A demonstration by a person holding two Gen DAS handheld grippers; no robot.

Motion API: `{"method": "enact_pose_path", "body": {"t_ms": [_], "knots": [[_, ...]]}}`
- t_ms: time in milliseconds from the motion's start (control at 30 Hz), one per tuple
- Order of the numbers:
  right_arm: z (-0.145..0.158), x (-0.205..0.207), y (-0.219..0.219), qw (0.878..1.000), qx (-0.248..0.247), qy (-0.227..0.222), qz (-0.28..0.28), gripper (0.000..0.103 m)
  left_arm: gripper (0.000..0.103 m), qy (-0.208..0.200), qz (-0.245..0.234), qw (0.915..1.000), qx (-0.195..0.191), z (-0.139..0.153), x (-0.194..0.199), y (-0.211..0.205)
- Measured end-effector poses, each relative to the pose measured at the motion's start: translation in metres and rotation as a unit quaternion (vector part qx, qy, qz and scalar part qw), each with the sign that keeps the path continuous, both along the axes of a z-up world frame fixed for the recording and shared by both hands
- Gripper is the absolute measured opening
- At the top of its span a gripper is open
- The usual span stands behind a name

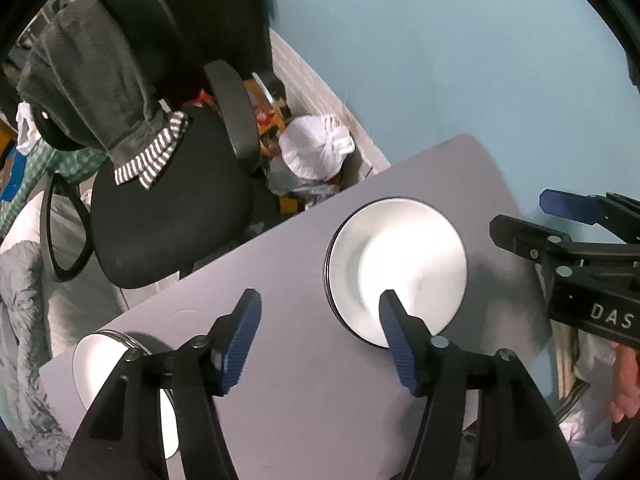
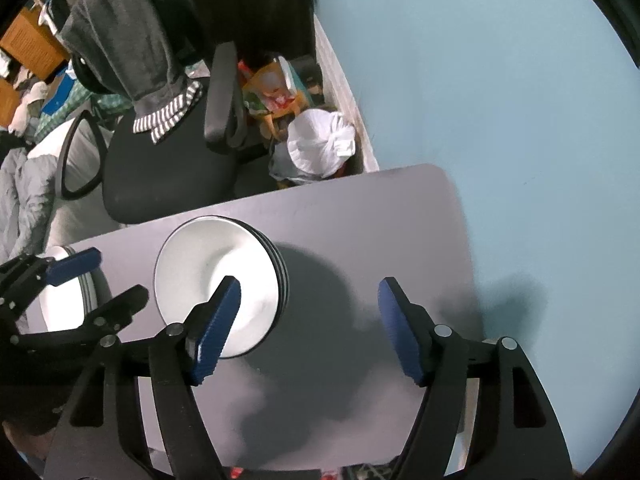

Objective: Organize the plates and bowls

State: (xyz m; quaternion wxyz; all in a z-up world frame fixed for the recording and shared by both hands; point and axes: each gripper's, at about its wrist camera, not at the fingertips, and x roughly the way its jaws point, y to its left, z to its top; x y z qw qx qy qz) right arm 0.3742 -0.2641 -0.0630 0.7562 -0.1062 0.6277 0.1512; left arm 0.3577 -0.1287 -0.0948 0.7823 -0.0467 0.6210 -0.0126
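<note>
A stack of white plates [image 1: 400,264] with dark rims sits on the grey table [image 1: 304,392]; it also shows in the right wrist view [image 2: 218,276]. A second white stack [image 1: 92,364] sits at the table's left end, partly hidden by my left gripper; in the right wrist view [image 2: 64,304] it lies behind the left gripper. My left gripper [image 1: 320,336] is open and empty above the table between the two stacks. My right gripper [image 2: 310,328] is open and empty, just right of the plate stack.
A black office chair [image 1: 168,200] with dark clothing draped over it stands beyond the table's far edge. A white tied bag [image 1: 316,152] and clutter lie on the floor by the light blue wall [image 1: 460,60]. The table's right edge [image 2: 468,240] is close.
</note>
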Motion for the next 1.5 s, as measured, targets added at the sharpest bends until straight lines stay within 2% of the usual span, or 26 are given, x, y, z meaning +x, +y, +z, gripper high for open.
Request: {"method": "enact_pose_path", "body": {"t_ms": [200, 467, 567, 667, 933, 1000, 1167, 1433, 1500], "knots": [[0.011, -0.002, 0.007, 0.999, -0.032, -0.021, 0.026, 0.072, 0.069, -0.022, 0.006, 0.9997, -0.01, 0.017, -0.008, 0.007], [0.017, -0.005, 0.01, 0.997, -0.048, -0.021, 0.054, 0.072, 0.069, -0.026, 0.014, 0.9994, -0.017, 0.022, -0.014, 0.019], [0.02, -0.006, 0.01, 0.997, -0.046, -0.016, 0.06, 0.072, 0.069, -0.024, 0.022, 0.9991, -0.026, 0.024, -0.016, 0.025], [0.025, -0.007, 0.01, 0.997, -0.042, -0.016, 0.068, 0.072, 0.074, -0.027, 0.028, 0.9987, -0.032, 0.023, -0.017, 0.029], [0.024, 0.001, 0.007, 0.997, -0.022, 0.0, 0.074, 0.072, 0.074, -0.035, 0.049, 0.9965, -0.057, 0.019, -0.019, 0.036], [0.017, 0.005, 0.008, 0.997, -0.017, 0.01, 0.081, 0.073, 0.079, -0.029, 0.051, 0.9965, -0.06, 0.014, -0.017, 0.037], [-0.009, 0.019, 0.008, 0.995, -0.019, 0.039, 0.089, 0.073, 0.079, -0.02, 0.047, 0.9974, -0.05, -0.001, -0.012, 0.032], [-0.065, 0.033, 0.008, 0.985, 0.03, 0.137, 0.097, 0.073, 0.079, 0.014, 0.072, 0.9953, -0.063, -0.04, 0.004, 0.031], [-0.074, 0.033, 0.009, 0.984, 0.038, 0.137, 0.104, 0.073, 0.079, 0.023, 0.078, 0.9945, -0.065, -0.05, 0.007, 0.03]]}}
